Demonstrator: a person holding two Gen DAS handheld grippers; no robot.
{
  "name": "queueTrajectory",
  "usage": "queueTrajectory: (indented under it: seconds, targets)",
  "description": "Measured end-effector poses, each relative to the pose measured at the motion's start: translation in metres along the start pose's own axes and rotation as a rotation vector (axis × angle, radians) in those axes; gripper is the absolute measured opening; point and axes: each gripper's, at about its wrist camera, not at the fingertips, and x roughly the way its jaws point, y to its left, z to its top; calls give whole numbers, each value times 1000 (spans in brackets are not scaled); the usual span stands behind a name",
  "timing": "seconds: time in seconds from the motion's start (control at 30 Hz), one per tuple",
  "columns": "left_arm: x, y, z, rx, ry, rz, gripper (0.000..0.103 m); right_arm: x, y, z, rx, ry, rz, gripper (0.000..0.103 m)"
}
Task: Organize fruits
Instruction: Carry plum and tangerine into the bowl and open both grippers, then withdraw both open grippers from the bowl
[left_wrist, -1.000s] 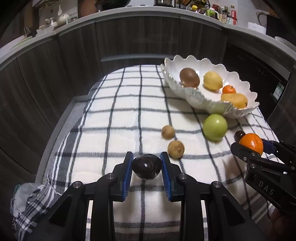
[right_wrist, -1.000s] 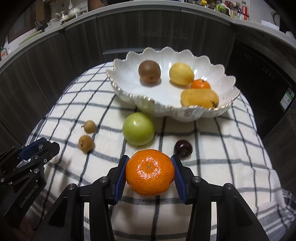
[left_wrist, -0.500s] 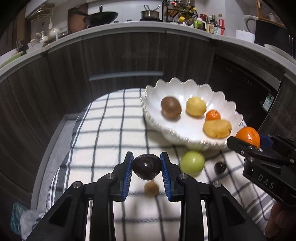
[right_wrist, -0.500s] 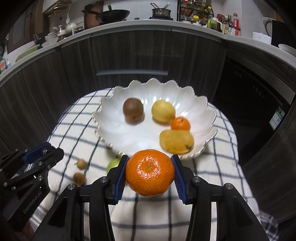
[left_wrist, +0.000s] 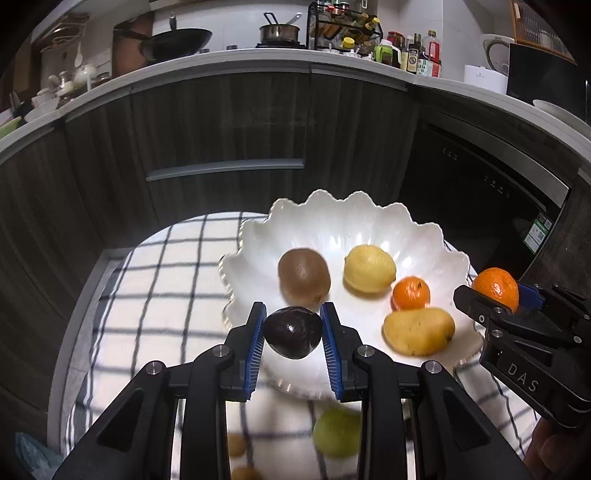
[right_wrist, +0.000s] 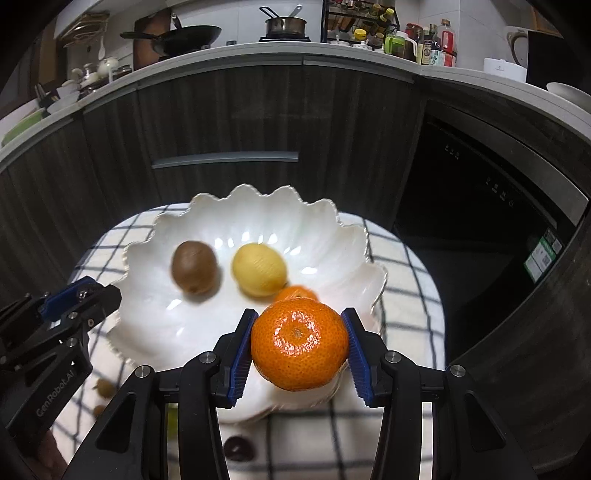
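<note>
My left gripper (left_wrist: 293, 334) is shut on a dark purple fruit (left_wrist: 293, 331) and hangs over the near left rim of the white scalloped bowl (left_wrist: 332, 225). My right gripper (right_wrist: 300, 345) is shut on a large orange (right_wrist: 300, 343) above the bowl's near right rim (right_wrist: 258, 199). Inside the bowl lie a brown kiwi (left_wrist: 303, 275), a yellow lemon (left_wrist: 369, 267), a small tangerine (left_wrist: 410, 293) and a yellow mango (left_wrist: 419, 330). The orange (left_wrist: 495, 288) and right gripper also show at the right edge of the left wrist view.
The bowl stands on a checked cloth (left_wrist: 155, 280). On the cloth near me lie a green apple (left_wrist: 338, 432), small brown fruits (left_wrist: 236, 443) and a dark cherry-like fruit (right_wrist: 239, 448). Dark cabinets (left_wrist: 221, 122) and a black appliance (left_wrist: 476, 177) curve behind, beneath a cluttered counter.
Both grippers have risen and moved forward from above the cloth to over the bowl's near rim, each still carrying its fruit. The loose fruits on the cloth have dropped low in both views.
</note>
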Motion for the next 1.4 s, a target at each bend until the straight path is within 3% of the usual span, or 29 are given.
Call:
queueTrajectory:
  seconds: [0.3, 0.7, 0.8, 0.87, 0.9, 1.2, 1.4]
  targets:
    - [43, -8, 14, 26, 53, -2, 30, 37, -11, 14, 1, 49, -6, 47]
    - [71, -11, 6, 29, 121, -7, 31, 58, -17, 10, 15, 100, -1, 48]
    - [70, -11, 5, 35, 116, 0, 40, 56, -17, 11, 9, 91, -14, 55]
    - [69, -11, 6, 39, 111, 14, 47, 53, -16, 13, 9, 75, -31, 74]
    - [68, -10, 7, 37, 109, 17, 54, 50, -16, 14, 8, 65, -39, 76]
    - [50, -3, 13, 27, 64, 59, 87, 31, -16, 20, 8, 29, -68, 77]
    - [29, 0, 17, 37, 34, 71, 92, 9, -12, 19, 14, 2, -62, 80]
